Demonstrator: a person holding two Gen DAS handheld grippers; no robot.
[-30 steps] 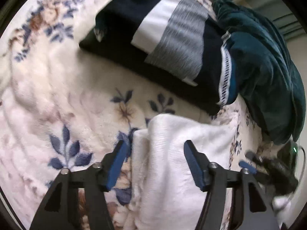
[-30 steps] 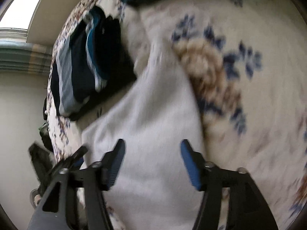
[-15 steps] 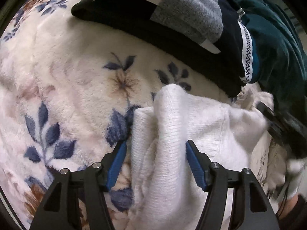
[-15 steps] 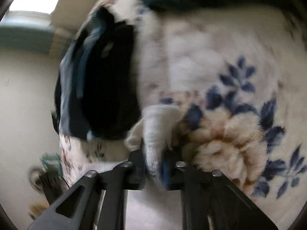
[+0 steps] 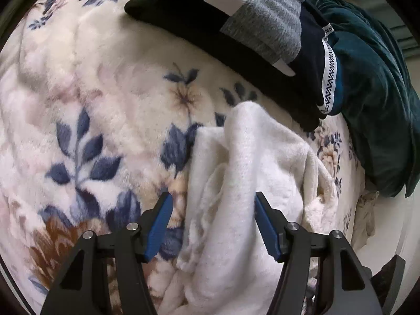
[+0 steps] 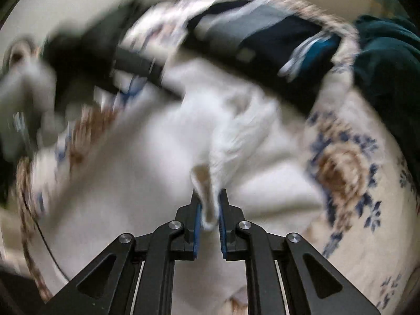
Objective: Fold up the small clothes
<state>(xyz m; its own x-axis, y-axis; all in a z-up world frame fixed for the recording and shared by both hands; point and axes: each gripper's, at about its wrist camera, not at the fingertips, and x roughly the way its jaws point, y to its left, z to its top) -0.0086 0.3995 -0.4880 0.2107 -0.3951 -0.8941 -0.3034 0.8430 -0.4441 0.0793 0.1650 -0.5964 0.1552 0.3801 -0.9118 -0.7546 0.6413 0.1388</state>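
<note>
Right gripper (image 6: 210,204): clamping a fold edge of the white fleecy knit garment (image 6: 236,136).
Left gripper (image 5: 212,210): fingers standing apart, straddling the garment's ridge.
Room: floral fleece blanket (image 5: 99,84) lying bare left of the left fingers.

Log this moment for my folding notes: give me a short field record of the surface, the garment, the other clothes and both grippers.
surface: floral fleece blanket
garment in work: white knit garment, bunched up
left gripper: jaws open, astride the garment
right gripper: jaws just closed, pinching a fold of the garment
other clothes: folded dark stack; teal velvet garment beside it
image quality: right wrist view blurred
</note>
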